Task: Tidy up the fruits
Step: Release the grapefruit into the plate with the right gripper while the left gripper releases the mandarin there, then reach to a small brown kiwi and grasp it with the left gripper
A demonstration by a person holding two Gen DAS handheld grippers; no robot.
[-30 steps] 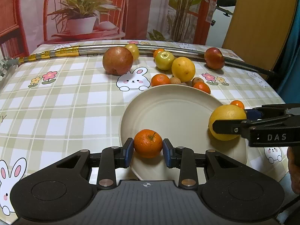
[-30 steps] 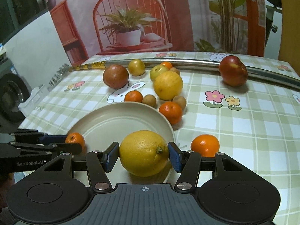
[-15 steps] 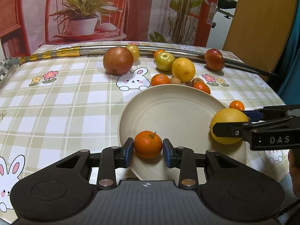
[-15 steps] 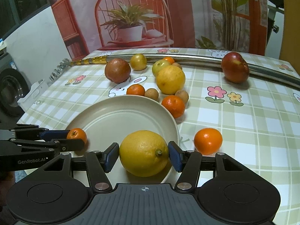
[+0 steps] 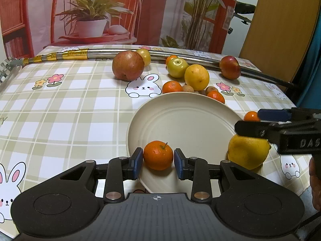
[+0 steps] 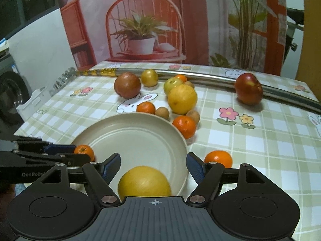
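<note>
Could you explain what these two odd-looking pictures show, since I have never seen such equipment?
A person holds a two-fingered tool in each hand; a fisheye camera on each looks along its fingers. One picture comes from the left tool, the other from the right tool. A checked tablecloth carries a cream plate and loose fruit. The left tool is shut on a small orange on the plate's near part. The right tool's jaws are opening, and the big yellow citrus lies free on the plate between them.
</note>
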